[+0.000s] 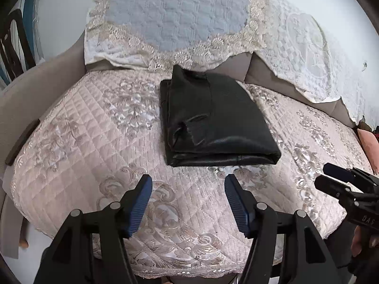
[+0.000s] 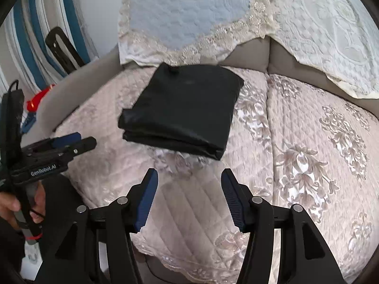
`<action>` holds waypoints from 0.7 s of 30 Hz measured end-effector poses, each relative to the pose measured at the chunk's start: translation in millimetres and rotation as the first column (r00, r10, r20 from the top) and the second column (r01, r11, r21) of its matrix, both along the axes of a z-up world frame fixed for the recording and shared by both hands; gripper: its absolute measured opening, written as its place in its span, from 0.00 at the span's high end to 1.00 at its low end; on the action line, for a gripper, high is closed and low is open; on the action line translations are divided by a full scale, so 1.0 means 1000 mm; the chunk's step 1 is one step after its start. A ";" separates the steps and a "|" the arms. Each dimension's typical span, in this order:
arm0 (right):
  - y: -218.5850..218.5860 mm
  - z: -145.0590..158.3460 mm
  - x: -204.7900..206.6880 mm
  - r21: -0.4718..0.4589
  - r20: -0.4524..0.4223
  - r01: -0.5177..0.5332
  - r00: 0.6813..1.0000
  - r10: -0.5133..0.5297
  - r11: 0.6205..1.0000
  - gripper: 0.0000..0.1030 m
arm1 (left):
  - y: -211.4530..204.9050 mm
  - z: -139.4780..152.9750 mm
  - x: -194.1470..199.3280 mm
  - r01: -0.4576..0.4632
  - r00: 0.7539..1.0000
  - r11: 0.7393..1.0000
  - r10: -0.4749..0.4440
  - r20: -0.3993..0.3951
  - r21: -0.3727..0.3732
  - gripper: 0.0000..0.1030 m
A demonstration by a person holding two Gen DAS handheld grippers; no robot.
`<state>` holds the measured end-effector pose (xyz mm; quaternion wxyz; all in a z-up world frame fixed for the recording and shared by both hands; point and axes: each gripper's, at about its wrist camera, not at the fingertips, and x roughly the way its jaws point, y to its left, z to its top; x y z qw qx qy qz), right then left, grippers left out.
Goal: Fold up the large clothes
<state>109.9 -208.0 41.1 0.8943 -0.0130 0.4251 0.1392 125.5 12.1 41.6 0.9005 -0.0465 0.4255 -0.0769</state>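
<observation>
**Folded Garment Resting on Sofa Seat; Both Grippers Standing Off, Empty**

**Left wrist view.** The left gripper (image 1: 188,202) is occupying the lower centre of the frame with its blue-padded fingers (image 1: 139,207) spread wide and holding nothing. The black garment (image 1: 213,123) is lying in the middle of the frame as a compact, layered rectangle, its thick folded edge facing the camera. It is resting on the quilted pink seat cover (image 1: 83,142), just below the lace-trimmed backrest cover (image 1: 170,16). The flat placement is keeping the stacked layers from slipping apart. The right gripper (image 1: 331,177) is showing side-on at the right edge, clear of the garment; its opening cannot be judged from here.

**Right wrist view.** The right gripper (image 2: 189,200) is sitting at lower centre, fingers spread and empty, aimed at the seat cover (image 2: 308,165) in front of the garment. The black garment (image 2: 184,111) is lying in the upper centre, all edges roughly aligned. The left gripper (image 2: 78,143) is showing at the left edge, gripped by the person's hand (image 2: 16,209), well apart from the cloth.

**Assessment.** With neither tool touching the fabric and the bundle squared, the folding is judged to be at or near completion.
</observation>
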 end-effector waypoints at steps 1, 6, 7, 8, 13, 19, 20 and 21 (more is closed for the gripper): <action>0.000 -0.002 -0.001 0.000 -0.002 0.004 1.000 -0.004 1.000 0.45 | 0.000 -0.004 0.003 -0.006 1.000 1.000 0.006 -0.008 0.010 0.36; 0.001 -0.004 -0.006 0.002 -0.002 0.001 1.000 -0.001 1.000 0.45 | 0.000 -0.012 0.000 -0.013 1.000 1.000 0.013 -0.027 -0.005 0.36; 0.001 -0.005 -0.006 0.001 -0.003 -0.001 1.000 0.001 1.000 0.45 | 0.000 -0.013 -0.001 -0.015 0.999 1.000 0.015 -0.029 -0.002 0.36; 0.002 -0.005 -0.006 0.000 -0.005 -0.002 1.000 0.002 1.000 0.45 | 0.000 -0.015 -0.001 -0.015 0.999 1.000 0.015 -0.032 -0.001 0.36; 0.005 -0.005 -0.004 0.000 -0.008 -0.007 1.000 0.007 1.000 0.45 | 0.002 -0.016 0.000 -0.023 0.999 1.000 0.023 -0.035 0.001 0.36; 0.009 -0.006 -0.002 0.001 -0.008 -0.014 1.000 0.014 1.000 0.45 | 0.004 -0.017 0.001 -0.030 0.999 0.999 0.031 -0.034 0.013 0.36; 0.009 -0.006 -0.002 0.000 -0.008 -0.014 1.000 0.014 1.000 0.45 | 0.004 -0.017 0.001 -0.032 0.999 0.999 0.032 -0.034 0.018 0.36; 0.009 -0.006 -0.002 0.000 -0.008 -0.014 1.000 0.014 1.000 0.45 | 0.003 -0.017 0.001 -0.031 0.999 0.999 0.031 -0.032 0.022 0.36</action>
